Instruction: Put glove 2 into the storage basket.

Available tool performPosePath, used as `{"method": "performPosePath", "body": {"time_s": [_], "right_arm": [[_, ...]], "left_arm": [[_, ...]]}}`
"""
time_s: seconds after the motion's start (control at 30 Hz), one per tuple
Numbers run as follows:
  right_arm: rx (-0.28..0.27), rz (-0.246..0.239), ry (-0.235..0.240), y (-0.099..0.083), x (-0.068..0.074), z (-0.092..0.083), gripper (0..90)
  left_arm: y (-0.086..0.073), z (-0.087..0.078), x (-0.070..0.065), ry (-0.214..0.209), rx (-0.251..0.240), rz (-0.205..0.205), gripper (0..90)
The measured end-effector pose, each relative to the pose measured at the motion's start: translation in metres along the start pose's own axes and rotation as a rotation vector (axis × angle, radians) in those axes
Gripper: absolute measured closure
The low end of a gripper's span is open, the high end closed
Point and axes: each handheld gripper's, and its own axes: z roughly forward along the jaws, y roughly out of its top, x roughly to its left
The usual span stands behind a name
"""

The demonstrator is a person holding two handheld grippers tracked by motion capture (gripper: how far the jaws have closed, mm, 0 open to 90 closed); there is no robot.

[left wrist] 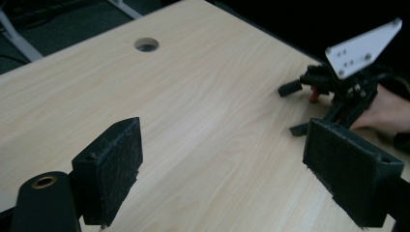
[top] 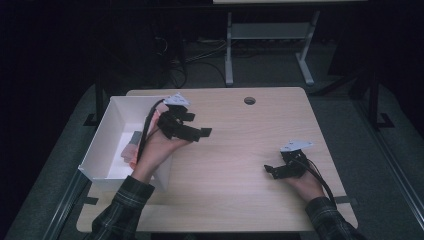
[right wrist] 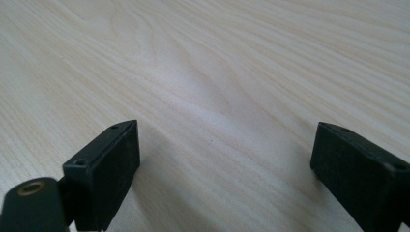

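Observation:
My left gripper [top: 196, 125] is held above the table just right of a white box [top: 102, 145], jaws wide apart with nothing between them [left wrist: 222, 169]. My right gripper [top: 270, 170] rests low on the wooden table [top: 250, 145] near its right front, also open and empty [right wrist: 225, 169]. In the left gripper view the right gripper [left wrist: 300, 108] lies across the table with its grey plate on top. Inside the box lie a grey object [top: 135, 138] and a pale pink one [top: 127, 151], partly hidden by my left hand.
A round cable hole [top: 249, 100] sits near the table's far edge. The white box stands at the table's left side. Beyond the table are a white desk frame [top: 270, 40] and cables on the dark floor.

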Motion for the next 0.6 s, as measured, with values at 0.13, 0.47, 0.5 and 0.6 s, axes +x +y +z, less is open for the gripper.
{"method": "performPosePath", "body": {"time_s": [0.13, 0.47, 0.5, 0.6], "right_arm": [[0.0, -0.001, 0.0, 0.0, 0.0, 0.0, 9.7], [0.0, -0.001, -0.001, 0.0, 0.0, 0.0, 9.7], [0.0, -0.001, -0.001, 0.0, 0.0, 0.0, 9.7], [0.0, -0.002, -0.001, 0.0, 0.0, 0.0, 9.7]], "left_arm": [[-0.012, 0.023, -0.018, -0.02, 0.012, 0.012, 13.5], [-0.057, 0.073, -0.04, -0.016, 0.112, 0.081, 13.5], [-0.065, 0.079, -0.041, -0.024, 0.123, 0.085, 13.5], [-0.078, 0.089, -0.043, -0.033, 0.141, 0.091, 13.4]]}}
